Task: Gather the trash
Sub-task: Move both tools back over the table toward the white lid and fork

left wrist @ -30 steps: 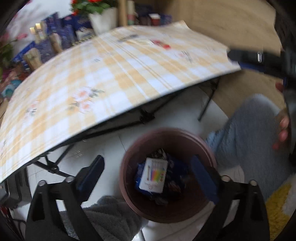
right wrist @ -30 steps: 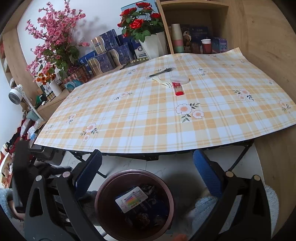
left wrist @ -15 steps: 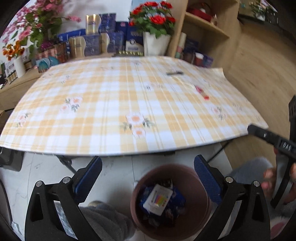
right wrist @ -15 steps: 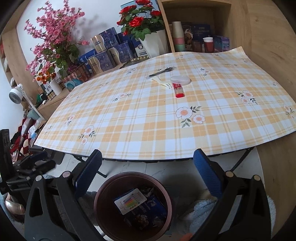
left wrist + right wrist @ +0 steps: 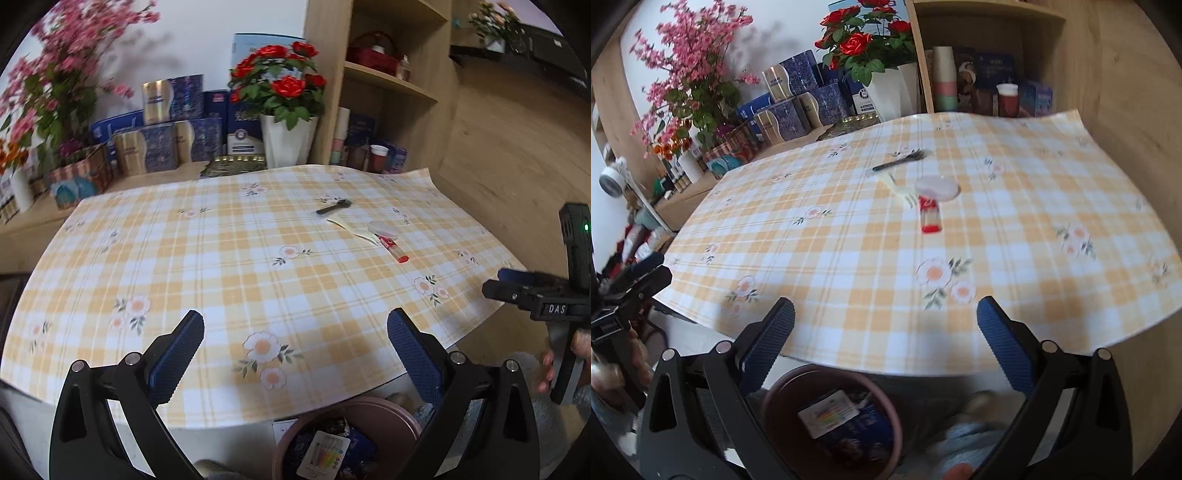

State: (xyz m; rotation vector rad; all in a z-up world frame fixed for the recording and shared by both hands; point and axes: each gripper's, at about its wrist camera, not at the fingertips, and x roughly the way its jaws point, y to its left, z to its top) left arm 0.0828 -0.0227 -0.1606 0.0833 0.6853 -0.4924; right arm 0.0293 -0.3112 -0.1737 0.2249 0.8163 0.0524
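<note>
Above the checked tablecloth (image 5: 236,266), left gripper (image 5: 295,343) and right gripper (image 5: 885,330) spread wide, both empty. On the cloth: red-capped tube (image 5: 930,218), white lid (image 5: 938,187), black pen (image 5: 899,162). Below the table edge, brown bin (image 5: 783,398) holding wrappers.

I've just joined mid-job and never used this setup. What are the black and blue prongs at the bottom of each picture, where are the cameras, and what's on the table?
There is no robot arm: a person carries a handheld gripper in each hand, with a fisheye camera on each looking along its two blue-padded fingers. One picture is from the left gripper, the other from the right gripper. Both are open and hold nothing. On the checked tablecloth lie a black pen-like item, a pale fork, a white lid and a red-capped tube. Below the table's edge is a brown bin with wrappers inside.
</note>
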